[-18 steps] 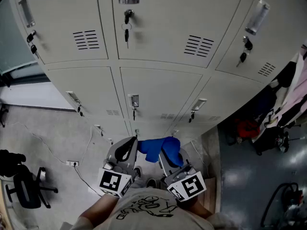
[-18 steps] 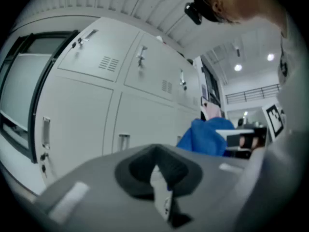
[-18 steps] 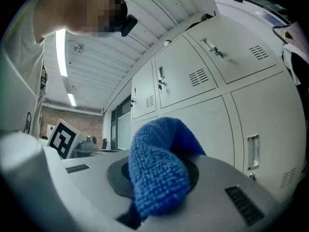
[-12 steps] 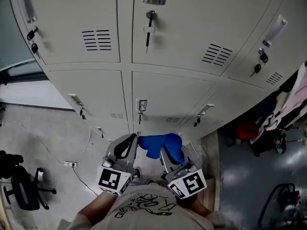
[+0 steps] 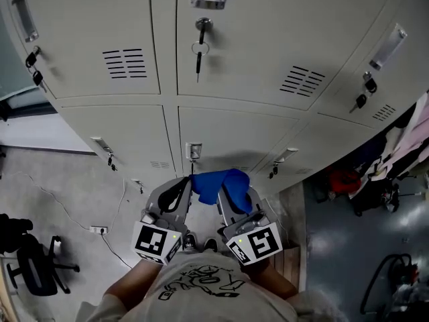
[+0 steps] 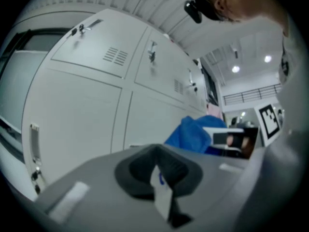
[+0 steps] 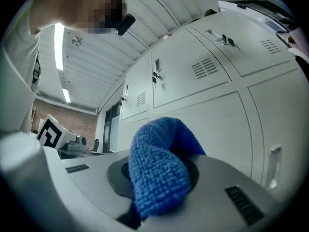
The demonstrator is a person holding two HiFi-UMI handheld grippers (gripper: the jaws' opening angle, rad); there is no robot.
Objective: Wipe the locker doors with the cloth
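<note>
The blue cloth (image 5: 218,183) hangs bunched from my right gripper (image 5: 232,194), which is shut on it just below the handle of the lower middle locker door (image 5: 231,131). In the right gripper view the cloth (image 7: 159,170) bulges over the jaws of the right gripper (image 7: 147,209), with grey doors (image 7: 217,110) beyond. My left gripper (image 5: 179,194) sits beside the cloth on the left. Its jaws look pressed together with no cloth between them in the left gripper view (image 6: 163,185), where the cloth (image 6: 195,134) shows off to the right. A key (image 5: 198,45) hangs in the upper middle door (image 5: 248,25).
A dark office chair (image 5: 32,260) and a floor socket (image 5: 100,229) with cables lie at the left. Bags and hanging clothes (image 5: 392,159) crowd the right side. The person's shoes (image 5: 196,243) show between the grippers' marker cubes.
Both grippers and the cloth have moved up toward the lower middle door, so the cloth now sits just under its handle. The head view shifted slightly.
</note>
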